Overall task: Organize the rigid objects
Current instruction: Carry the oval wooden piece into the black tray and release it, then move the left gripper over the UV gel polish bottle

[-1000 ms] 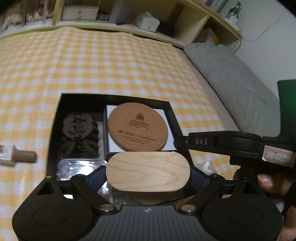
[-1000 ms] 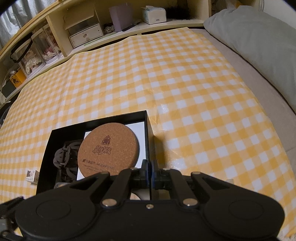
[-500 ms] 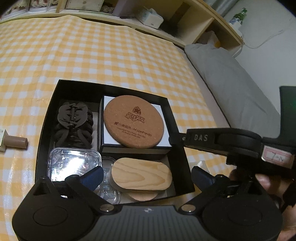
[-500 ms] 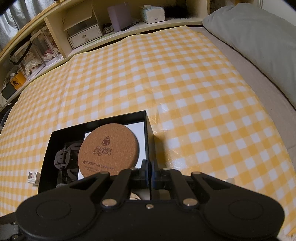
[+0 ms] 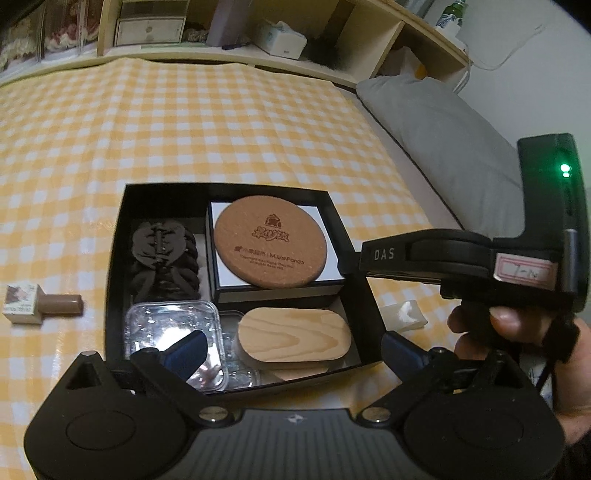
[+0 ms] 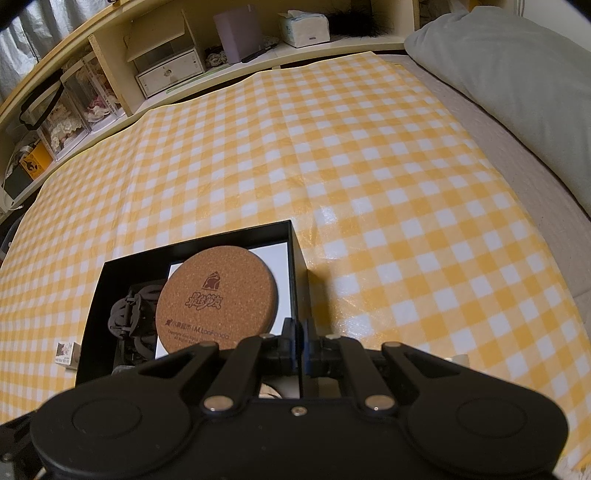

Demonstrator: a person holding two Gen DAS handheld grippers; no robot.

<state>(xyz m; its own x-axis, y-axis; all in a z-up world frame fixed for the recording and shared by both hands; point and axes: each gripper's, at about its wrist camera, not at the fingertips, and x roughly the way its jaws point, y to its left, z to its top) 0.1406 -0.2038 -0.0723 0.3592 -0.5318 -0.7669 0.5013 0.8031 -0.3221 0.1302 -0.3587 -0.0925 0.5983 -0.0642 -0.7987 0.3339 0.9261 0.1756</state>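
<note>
A black box (image 5: 115, 258) lies on the yellow checked cloth. It holds a round cork coaster (image 5: 269, 246) on a white inner box, a black hair claw (image 5: 162, 258), a clear plastic case (image 5: 173, 328) and an oval wooden piece (image 5: 293, 339). My left gripper (image 5: 291, 350) is open and empty above the box's near edge. My right gripper (image 6: 302, 345) is shut on the box's right wall (image 6: 295, 258); it shows from the side in the left wrist view (image 5: 354, 256).
A small stamp with a brown handle (image 5: 40, 306) lies on the cloth left of the box. A white scrap (image 5: 404, 314) lies right of it. A grey pillow (image 5: 443, 147) is at the right, wooden shelves (image 5: 184, 33) with boxes at the back.
My left gripper let go of the oval wooden piece, which now lies in the box's near right compartment, and drew back and up. My right gripper kept its hold on the box wall.
</note>
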